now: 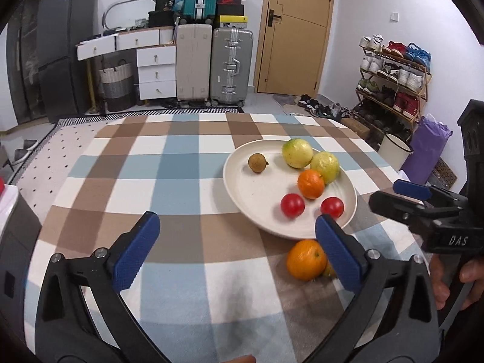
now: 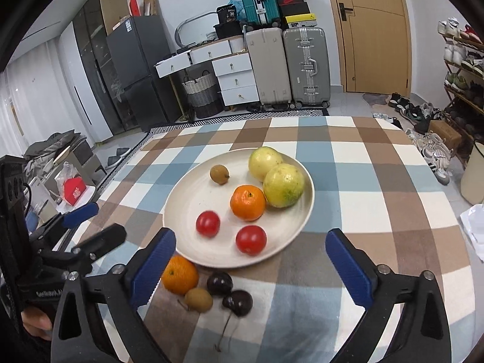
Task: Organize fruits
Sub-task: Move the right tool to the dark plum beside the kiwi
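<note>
Checked tablecloth bears a fruit plate; both grippers' fingers apart, empty

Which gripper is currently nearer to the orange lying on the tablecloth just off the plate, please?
Left, though only narrowly. The left gripper has the orange against the inside of its right finger; the right gripper has it just behind its left fingertip.

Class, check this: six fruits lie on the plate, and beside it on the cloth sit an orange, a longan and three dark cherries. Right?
Not quite: only two dark cherries sit on the cloth, as the right wrist view shows. The rest holds: six fruits on the plate, with the orange and longan beside it.
</note>
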`<state>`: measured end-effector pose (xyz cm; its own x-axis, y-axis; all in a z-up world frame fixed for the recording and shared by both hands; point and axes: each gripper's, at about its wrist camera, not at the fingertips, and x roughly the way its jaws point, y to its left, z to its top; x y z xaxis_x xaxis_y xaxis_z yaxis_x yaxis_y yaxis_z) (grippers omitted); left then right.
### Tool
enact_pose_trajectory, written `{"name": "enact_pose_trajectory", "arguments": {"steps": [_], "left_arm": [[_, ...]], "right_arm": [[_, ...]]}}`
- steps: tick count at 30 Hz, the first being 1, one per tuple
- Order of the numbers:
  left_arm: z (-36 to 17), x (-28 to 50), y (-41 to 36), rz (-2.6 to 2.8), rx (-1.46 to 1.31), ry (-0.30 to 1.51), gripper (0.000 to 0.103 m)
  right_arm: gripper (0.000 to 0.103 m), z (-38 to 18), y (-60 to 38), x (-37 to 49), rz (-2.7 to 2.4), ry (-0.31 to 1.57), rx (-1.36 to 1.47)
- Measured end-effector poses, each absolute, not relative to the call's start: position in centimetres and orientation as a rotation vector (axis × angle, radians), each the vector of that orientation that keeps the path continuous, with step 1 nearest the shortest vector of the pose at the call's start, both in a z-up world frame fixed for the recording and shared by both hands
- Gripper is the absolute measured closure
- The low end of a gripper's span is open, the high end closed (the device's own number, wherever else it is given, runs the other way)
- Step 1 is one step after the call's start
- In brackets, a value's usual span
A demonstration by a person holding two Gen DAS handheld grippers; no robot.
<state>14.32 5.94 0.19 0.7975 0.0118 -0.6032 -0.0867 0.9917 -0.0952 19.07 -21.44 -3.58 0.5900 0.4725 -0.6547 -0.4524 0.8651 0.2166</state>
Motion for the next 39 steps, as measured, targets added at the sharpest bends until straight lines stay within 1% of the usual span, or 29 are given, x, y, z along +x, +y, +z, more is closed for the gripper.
{"name": "enact_pose_trajectory", "arguments": {"steps": [11,30,39], "left_arm": [[-0.1,10.8,5.2,0.027,-0.102,0.673,0.000],[-3.2,13.6,3.2,-0.040,-0.068,0.737,0.000],[-3.4,13.9,3.9,-0.033,-0.099,0.745,0.000]], "right_arm": [[0.000,-4.0,-23.5,15.8,0.507,0.796,-0.007],[0.000,-8.9,-22.0,16.2,0.488,0.948,-0.155],[0.000,-9.7,-20.3,16.8,0.480,0.951,-0.229]]}}
